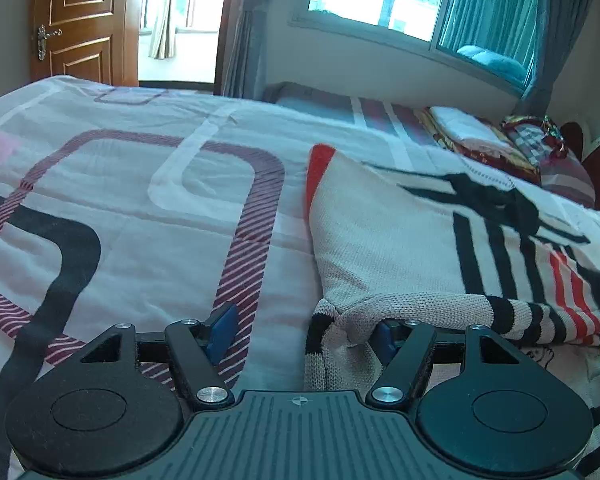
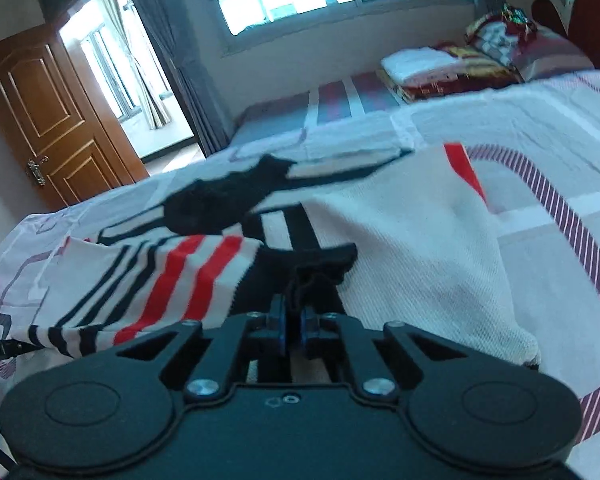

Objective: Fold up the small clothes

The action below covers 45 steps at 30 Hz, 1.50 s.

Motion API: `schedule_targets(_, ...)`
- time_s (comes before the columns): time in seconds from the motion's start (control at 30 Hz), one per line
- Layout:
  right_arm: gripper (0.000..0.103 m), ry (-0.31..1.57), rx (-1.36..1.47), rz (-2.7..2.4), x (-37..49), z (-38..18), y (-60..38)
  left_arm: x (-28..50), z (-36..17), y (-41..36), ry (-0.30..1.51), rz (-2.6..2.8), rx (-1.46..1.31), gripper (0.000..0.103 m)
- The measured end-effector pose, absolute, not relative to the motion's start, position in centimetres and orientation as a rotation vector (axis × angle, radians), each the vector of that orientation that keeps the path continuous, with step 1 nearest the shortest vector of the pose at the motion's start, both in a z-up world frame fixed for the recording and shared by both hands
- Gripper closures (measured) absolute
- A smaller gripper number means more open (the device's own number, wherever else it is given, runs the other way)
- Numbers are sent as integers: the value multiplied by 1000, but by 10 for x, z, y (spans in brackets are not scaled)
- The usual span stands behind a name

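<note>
A small white knit sweater (image 1: pixel 396 232) with black and red stripes lies on the bed; it also shows in the right wrist view (image 2: pixel 412 240). My left gripper (image 1: pixel 304 328) is open, its blue pads wide apart; the striped sleeve cuff (image 1: pixel 340 324) lies bunched between them, against the right pad. My right gripper (image 2: pixel 293 320) is shut on a black edge of the sweater (image 2: pixel 312 272), which bunches up just above the pads.
The bed cover (image 1: pixel 140 208) is white with maroon striped and black loops. Folded linens (image 1: pixel 472 132) and a pillow lie near the headboard (image 2: pixel 580 12). A wooden door (image 1: pixel 80 20) and windows stand beyond the bed.
</note>
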State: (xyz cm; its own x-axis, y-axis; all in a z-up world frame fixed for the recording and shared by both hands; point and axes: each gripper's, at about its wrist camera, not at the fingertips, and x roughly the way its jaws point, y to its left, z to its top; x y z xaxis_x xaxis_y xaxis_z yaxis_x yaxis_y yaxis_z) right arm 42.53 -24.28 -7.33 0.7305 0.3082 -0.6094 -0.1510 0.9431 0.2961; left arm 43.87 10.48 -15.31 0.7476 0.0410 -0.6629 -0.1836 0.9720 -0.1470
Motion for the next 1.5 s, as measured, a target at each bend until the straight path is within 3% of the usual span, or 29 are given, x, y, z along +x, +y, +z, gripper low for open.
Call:
schedule_targets(0.17,96,539,218,294,404,-46,-240,440,-159,107,723,118,-214,35)
schedule_targets(0.3,93,778,175,257,428,-84,-235,438,-158,105,742,94,-169,35)
schedule_targets(0.33,92,741,186,258,424,-84,-238,436,-156,105,755,75,-148,35)
schedule_targets(0.4,78,743,193,244,422,-80,-240,421,-149,111,762,44,-115,35)
schedule_targets(0.53,72,658,242,230,412,-64,-251,399,-116,126,624,28,-168,35)
schedule_targets(0.73,71,635,270,192,441,-60,-264,478,-100,95,580,-133,-132,35)
schedule_targets(0.87,51,706,270,200,461,-72,-263,529,-119,81,667,-155,-100,35)
schedule_targets(1.0,52,698,273,190,461,-77,-264,542,-145,73,753,-135,-57,35)
schedule_targets(1.13,52,709,353,202,461,-83,-274,536,-150,65,725,-126,-12,35)
schedule_targets(1.17,54,713,330,216,462,-84,-271,536,-150,65,723,-124,-17,35)
schedule_targets(1.27,74,714,211,227,462,-83,-256,535,-151,66,715,-120,-18,35)
schedule_targets(1.37,82,707,161,224,460,-81,-249,534,-151,64,714,-113,-10,35)
schedule_targets(1.5,83,697,137,216,456,-78,-246,534,-151,65,716,-115,-9,35)
